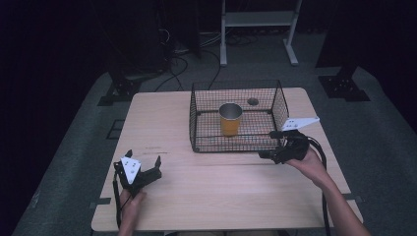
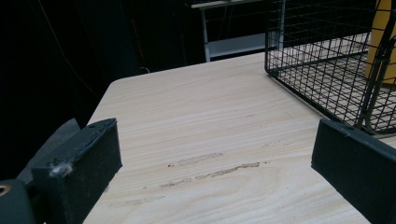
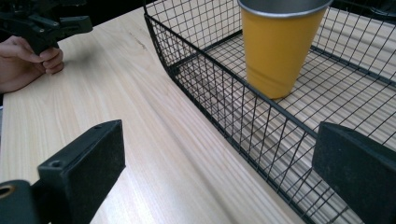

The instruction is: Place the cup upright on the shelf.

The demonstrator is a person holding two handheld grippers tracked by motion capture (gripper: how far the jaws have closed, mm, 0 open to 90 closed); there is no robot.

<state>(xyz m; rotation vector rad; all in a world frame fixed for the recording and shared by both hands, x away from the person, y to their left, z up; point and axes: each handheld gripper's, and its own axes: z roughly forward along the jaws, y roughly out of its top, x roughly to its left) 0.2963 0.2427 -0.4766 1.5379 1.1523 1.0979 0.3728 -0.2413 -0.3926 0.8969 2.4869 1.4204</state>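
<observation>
High view: cup [image 1: 230, 119] upright inside the basket [image 1: 196, 142] toward the table's [image 1: 221, 196] far edge; right gripper [image 1: 272, 144] just beside the basket's near right corner, jaws spread, nothing held; left gripper [image 1: 144, 158] near the table's near left corner, released. Left gripper view: jaws wide apart over bare wood, basket [image 2: 327, 79] ahead at right. Right gripper view: jaws apart, empty, at the basket's [image 3: 224, 102] near wall, cup [image 3: 280, 46] upright behind the mesh; left gripper [image 3: 85, 22] far off.
</observation>
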